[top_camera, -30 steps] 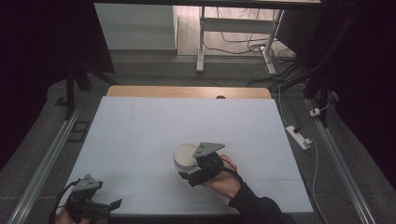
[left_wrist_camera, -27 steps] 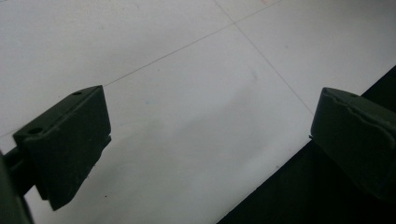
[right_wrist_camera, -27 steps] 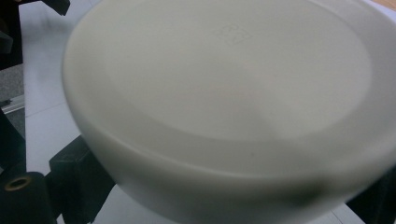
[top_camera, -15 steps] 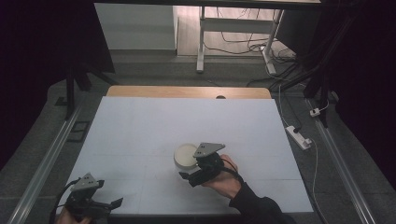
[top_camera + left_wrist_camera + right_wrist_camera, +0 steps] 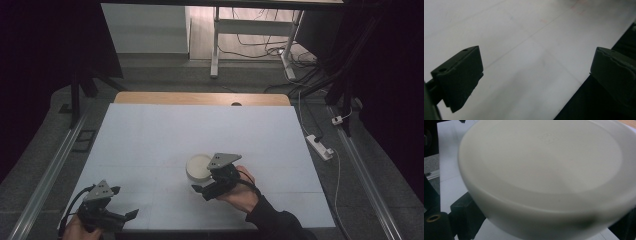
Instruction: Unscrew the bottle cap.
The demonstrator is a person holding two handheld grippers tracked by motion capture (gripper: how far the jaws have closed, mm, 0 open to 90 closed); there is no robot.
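Right gripper view: bowl (image 5: 544,170) between jaws

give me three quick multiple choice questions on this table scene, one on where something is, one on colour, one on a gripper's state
1. Where is the round container?
A. at the table's far edge
B. just ahead of the right gripper
C. under the left gripper

2. What colour is the container?
A. white
B. red
C. black

3. How do the left gripper's jaws stand?
A. shut on the container
B. shut on nothing
C. open, nothing between them

Answers:
1 B, the high view shows it beside that gripper.
2 A, pale white in both views.
3 C, the left gripper view shows bare table between them.
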